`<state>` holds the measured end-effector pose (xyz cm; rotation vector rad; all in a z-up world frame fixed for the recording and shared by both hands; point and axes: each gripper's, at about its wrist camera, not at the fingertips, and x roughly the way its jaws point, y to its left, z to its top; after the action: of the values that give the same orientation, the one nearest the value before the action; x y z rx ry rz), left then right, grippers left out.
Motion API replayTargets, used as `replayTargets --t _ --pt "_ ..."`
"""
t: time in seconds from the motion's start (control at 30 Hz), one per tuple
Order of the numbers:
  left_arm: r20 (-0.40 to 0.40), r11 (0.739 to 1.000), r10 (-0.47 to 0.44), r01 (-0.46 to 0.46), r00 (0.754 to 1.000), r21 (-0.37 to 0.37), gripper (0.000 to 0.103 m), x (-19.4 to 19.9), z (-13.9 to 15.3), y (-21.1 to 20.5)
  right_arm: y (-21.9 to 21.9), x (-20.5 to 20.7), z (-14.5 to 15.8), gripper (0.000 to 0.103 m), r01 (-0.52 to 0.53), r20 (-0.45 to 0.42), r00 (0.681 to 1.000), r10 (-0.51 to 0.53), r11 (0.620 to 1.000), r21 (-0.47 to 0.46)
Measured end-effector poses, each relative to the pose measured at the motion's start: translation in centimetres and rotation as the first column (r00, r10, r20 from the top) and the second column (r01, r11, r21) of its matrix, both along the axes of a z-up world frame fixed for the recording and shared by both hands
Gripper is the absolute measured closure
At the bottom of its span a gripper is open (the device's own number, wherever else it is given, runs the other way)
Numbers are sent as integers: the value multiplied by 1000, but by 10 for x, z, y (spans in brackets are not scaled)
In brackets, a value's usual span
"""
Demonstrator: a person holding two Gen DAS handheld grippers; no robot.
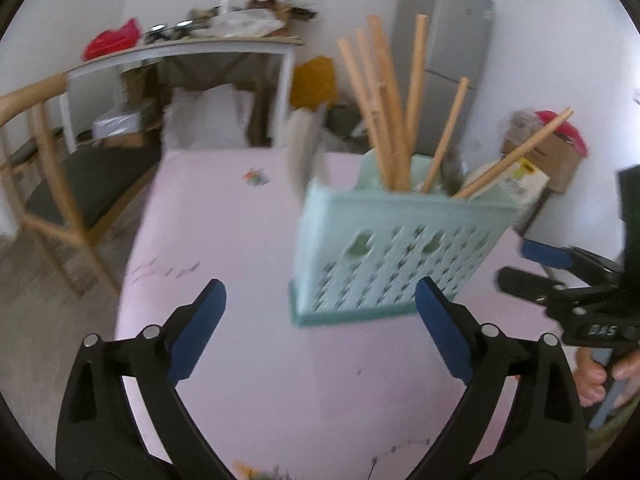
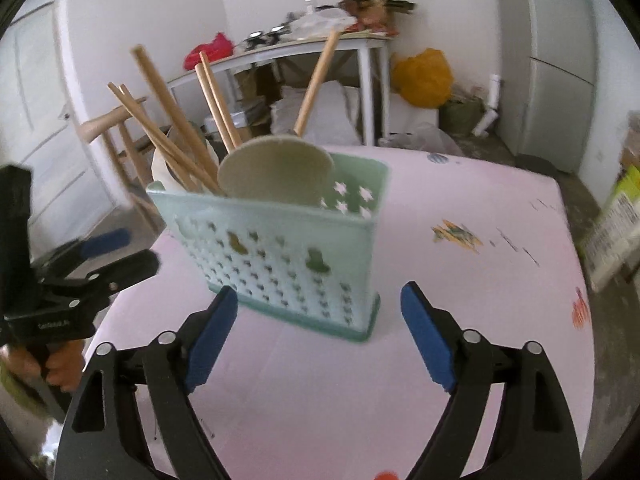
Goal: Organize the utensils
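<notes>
Both claws are wide open and empty. Left gripper (image 1: 320, 312) hovers near the caddy's near-left corner; right gripper (image 2: 320, 320) sits just short of its near face, nothing between the pads on either.

Mint perforated utensil caddy (image 2: 288, 248) stands upright on the pink table (image 2: 460, 320), roughly mid-table, just beyond both claws.

Handling, as a judgement:
- Caddy: thin plastic, light, walls probably flex. Top-heavy with long handles sticking out, so it tips easily. Grip low across the narrow end or by the rim.
- Wooden-handled utensils (image 1: 394, 120): stiff, light, not slippery. Take one mid-shaft above the rim and lift straight so the neighbours don't drag the caddy over.
- Flat pale spatula head (image 2: 276, 172) leans against the near wall inside; a pinch on its handle is safer than on the blade.

Count: one caddy; about six wooden handles in the left wrist view, some overlapping so not certain. No loose utensils visible on the table, only marks and stickers.
</notes>
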<state>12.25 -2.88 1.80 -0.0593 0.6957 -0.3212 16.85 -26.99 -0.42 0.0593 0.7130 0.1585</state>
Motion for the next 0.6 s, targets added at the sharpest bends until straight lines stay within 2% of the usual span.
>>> replayTargets --t 0.17,0.3,0.37,0.53,0.6 --pt "-69 996 89 -87 994 26 8 -26 -3 11 10 -34 -9 11 119 -27 992 -120 993 -20" --pt "-64 990 132 -129 989 49 8 -49 -3 13 19 -52 -12 7 190 -39 981 -192 981 -47" --pt "-56 983 167 -162 984 91 8 -58 -2 9 21 -57 -11 6 214 -29 976 -216 975 -57" --pt "-34 963 201 -192 979 187 8 -55 6 0 28 -64 -4 6 272 -1 962 -273 958 -94" --pt "-21 957 218 -210 976 201 8 -57 13 0 31 -67 -1 6 281 13 960 -281 954 -105"
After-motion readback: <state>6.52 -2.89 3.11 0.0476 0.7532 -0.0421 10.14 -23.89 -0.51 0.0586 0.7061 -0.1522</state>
